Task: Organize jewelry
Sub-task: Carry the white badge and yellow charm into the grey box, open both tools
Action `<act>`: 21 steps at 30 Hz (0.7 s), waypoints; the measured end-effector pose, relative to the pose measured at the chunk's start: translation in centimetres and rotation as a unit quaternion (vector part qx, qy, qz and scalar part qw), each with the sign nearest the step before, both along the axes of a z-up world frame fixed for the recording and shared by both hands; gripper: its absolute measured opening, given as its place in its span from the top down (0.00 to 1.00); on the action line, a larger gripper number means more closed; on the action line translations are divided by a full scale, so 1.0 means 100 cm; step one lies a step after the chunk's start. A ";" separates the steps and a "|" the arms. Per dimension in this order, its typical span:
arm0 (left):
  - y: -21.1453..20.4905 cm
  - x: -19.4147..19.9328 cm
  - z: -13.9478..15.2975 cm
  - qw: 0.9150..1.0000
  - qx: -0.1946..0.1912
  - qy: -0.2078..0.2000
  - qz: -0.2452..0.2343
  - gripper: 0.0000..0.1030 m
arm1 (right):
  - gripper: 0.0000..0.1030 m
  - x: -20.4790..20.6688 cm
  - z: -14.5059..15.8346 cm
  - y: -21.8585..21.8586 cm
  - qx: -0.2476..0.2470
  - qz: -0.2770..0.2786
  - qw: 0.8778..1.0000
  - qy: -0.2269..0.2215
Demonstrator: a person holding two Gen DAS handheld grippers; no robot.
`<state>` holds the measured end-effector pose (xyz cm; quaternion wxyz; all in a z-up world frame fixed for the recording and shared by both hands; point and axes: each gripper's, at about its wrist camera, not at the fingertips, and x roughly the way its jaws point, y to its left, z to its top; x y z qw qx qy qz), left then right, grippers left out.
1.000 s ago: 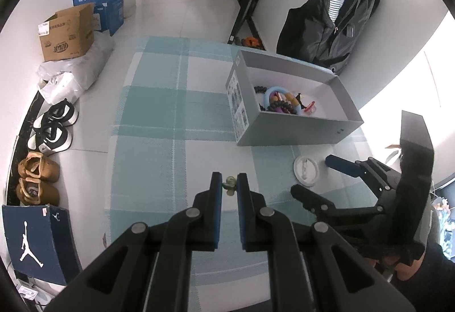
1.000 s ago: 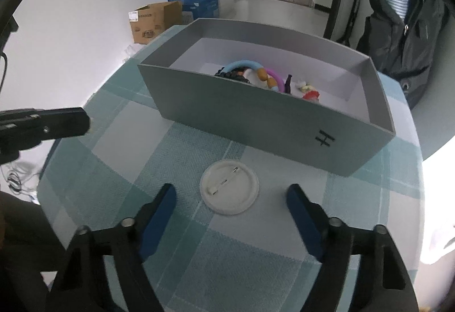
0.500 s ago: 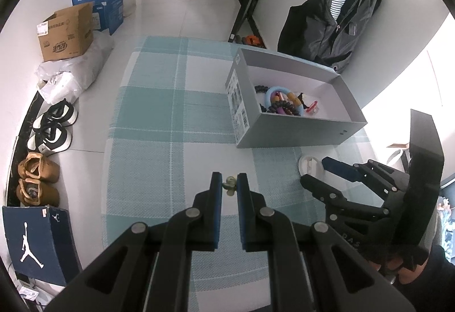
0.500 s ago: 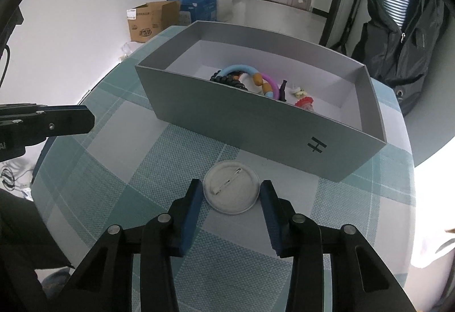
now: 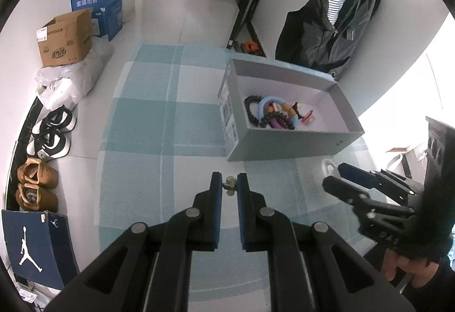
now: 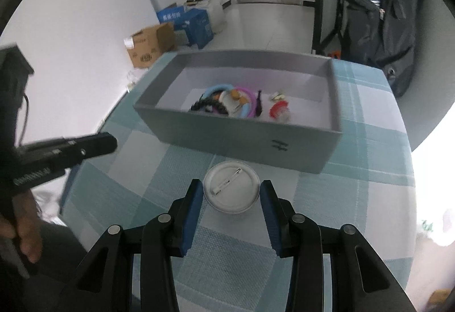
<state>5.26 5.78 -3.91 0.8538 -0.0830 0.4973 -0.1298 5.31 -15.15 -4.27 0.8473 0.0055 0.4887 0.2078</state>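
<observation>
- Right gripper (image 6: 231, 195): fingers have just been closing and now sit against both edges of the white pin badge (image 6: 231, 188), which lies pin side up. Reads as clamped and lifting off the table (image 6: 355, 212), though I can't confirm it has cleared the cloth.
- Left gripper (image 5: 229, 188): fingers nearly shut on a small brass-coloured trinket (image 5: 229, 186) at the tips; too small to say what it is.
- Grey box (image 6: 236, 138) stands just beyond the badge; bracelets (image 6: 224, 103) and other small pieces are already inside, clustered near the middle.
- Step in hand, as I judge it: carry the badge over the near wall and drop it in.
- Doing it well: the grip is on the rim only, so keep the badge level and lift clear of the near wall before going forward.
- Release low over a bare part of the box floor, not on the bracelets.
- Risk: the thin disc can pivot or slip between the pads if the wrist rolls.
- Keep the left gripper out of the right one's path.
</observation>
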 end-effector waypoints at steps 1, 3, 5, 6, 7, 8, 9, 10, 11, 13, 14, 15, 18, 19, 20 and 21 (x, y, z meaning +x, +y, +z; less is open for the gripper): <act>-0.001 0.001 0.001 1.000 -0.001 -0.002 0.003 0.94 | 0.61 0.000 0.003 -0.004 0.009 -0.003 1.000 0.000; -0.003 0.002 0.004 1.000 -0.013 -0.006 0.005 0.94 | 0.61 0.002 0.009 -0.012 0.030 -0.010 1.000 0.002; -0.008 0.005 0.009 1.000 -0.021 -0.014 0.005 0.94 | 0.61 0.005 0.017 -0.019 0.046 -0.017 0.999 0.002; -0.011 0.007 0.012 1.000 -0.023 -0.019 0.002 0.94 | 0.61 0.007 0.020 -0.023 0.051 -0.019 0.998 0.002; -0.016 0.007 0.015 0.999 -0.026 -0.023 0.001 0.94 | 0.61 0.008 0.023 -0.027 0.061 -0.022 0.998 0.002; -0.019 0.008 0.016 0.999 -0.027 -0.026 0.000 0.94 | 0.61 0.010 0.027 -0.029 0.068 -0.026 0.997 0.001; -0.022 0.010 0.018 0.999 -0.028 -0.031 -0.002 0.94 | 0.61 0.012 0.030 -0.033 0.073 -0.030 0.997 0.000; -0.024 0.010 0.018 0.999 -0.030 -0.032 -0.004 0.94 | 0.61 0.014 0.034 -0.036 0.078 -0.033 0.996 0.000; -0.027 0.013 0.019 0.999 -0.032 -0.032 -0.007 0.94 | 0.61 0.017 0.039 -0.039 0.085 -0.036 0.996 -0.004; -0.029 0.019 0.019 0.999 -0.036 -0.031 -0.008 0.94 | 0.61 0.023 0.045 -0.043 0.090 -0.040 0.995 -0.006; -0.029 0.021 0.019 0.999 -0.036 -0.031 -0.008 0.94 | 0.61 0.026 0.048 -0.045 0.093 -0.041 0.995 -0.007; -0.028 0.026 0.020 0.999 -0.038 -0.031 -0.007 0.94 | 0.61 0.028 0.051 -0.047 0.096 -0.040 0.995 -0.009; -0.028 0.033 0.022 0.998 -0.045 -0.031 -0.006 0.94 | 0.61 0.038 0.058 -0.049 0.095 -0.037 0.995 -0.011; -0.029 0.037 0.024 0.998 -0.050 -0.031 -0.008 0.94 | 0.61 0.041 0.059 -0.048 0.098 -0.035 0.995 -0.011; -0.031 0.040 0.025 0.998 -0.053 -0.030 -0.012 0.94 | 0.61 0.044 0.061 -0.047 0.100 -0.032 0.994 -0.010; -0.033 0.045 0.026 0.998 -0.053 -0.031 -0.015 0.94 | 0.61 0.049 0.063 -0.046 0.101 -0.028 0.994 -0.011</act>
